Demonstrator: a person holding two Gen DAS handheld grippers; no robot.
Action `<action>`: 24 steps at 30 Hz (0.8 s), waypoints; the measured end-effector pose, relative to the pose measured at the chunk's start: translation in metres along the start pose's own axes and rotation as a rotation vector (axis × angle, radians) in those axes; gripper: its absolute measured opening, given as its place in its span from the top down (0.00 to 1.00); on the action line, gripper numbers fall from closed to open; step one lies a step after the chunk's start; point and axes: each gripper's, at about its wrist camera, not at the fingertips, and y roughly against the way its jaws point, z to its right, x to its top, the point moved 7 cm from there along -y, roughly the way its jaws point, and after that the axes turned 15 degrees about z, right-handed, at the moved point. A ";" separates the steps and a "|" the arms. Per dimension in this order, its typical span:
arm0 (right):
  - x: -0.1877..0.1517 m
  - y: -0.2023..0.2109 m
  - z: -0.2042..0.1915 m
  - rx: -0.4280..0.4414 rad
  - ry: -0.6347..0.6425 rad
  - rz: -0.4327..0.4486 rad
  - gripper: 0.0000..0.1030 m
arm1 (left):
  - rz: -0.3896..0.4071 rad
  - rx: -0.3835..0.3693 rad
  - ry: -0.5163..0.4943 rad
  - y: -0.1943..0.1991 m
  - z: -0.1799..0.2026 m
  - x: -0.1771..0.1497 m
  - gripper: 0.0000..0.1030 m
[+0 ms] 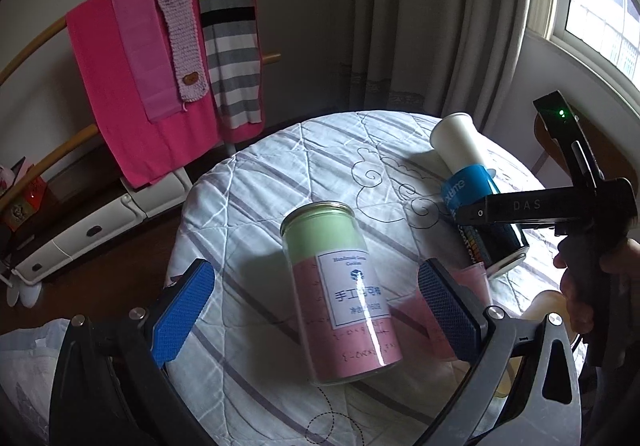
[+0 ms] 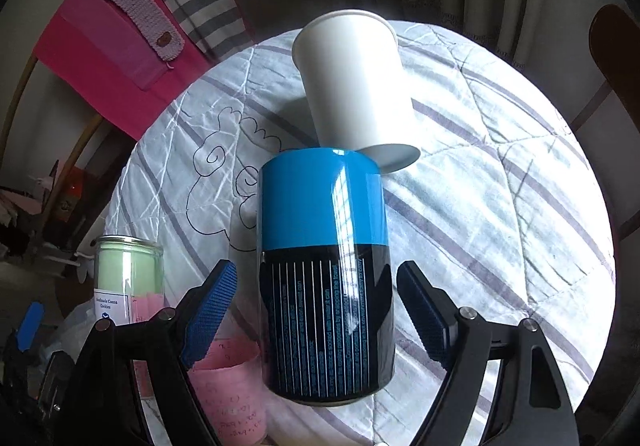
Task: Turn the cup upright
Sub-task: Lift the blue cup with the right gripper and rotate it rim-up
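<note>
A white paper cup [image 2: 354, 86] stands upside down on the quilt-covered round table [image 2: 500, 206], its rim on the cloth; it also shows in the left wrist view [image 1: 456, 142]. A blue and black can [image 2: 324, 270] stands in front of it, between the open fingers of my right gripper [image 2: 316, 310], not touched. My left gripper [image 1: 320, 310] is open around a green and pink jar [image 1: 336, 294], with a gap on both sides.
A small pink cup [image 2: 232, 394] stands near the table's front edge, between the jar [image 2: 128, 278] and the can. A rack with pink and striped towels [image 1: 160, 58] stands behind the table. Curtains [image 1: 420, 14] and a window are at the back right.
</note>
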 end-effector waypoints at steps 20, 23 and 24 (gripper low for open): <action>0.018 0.057 -0.019 -0.029 0.059 0.174 0.34 | 0.023 -0.005 0.026 0.035 -0.017 -0.007 0.00; 0.012 0.079 -0.029 -0.015 0.066 0.217 0.34 | 0.040 -0.008 0.026 0.052 -0.020 -0.008 0.00; 0.009 0.089 -0.033 -0.007 0.072 0.229 0.34 | 0.046 -0.007 0.027 0.056 -0.021 -0.008 0.00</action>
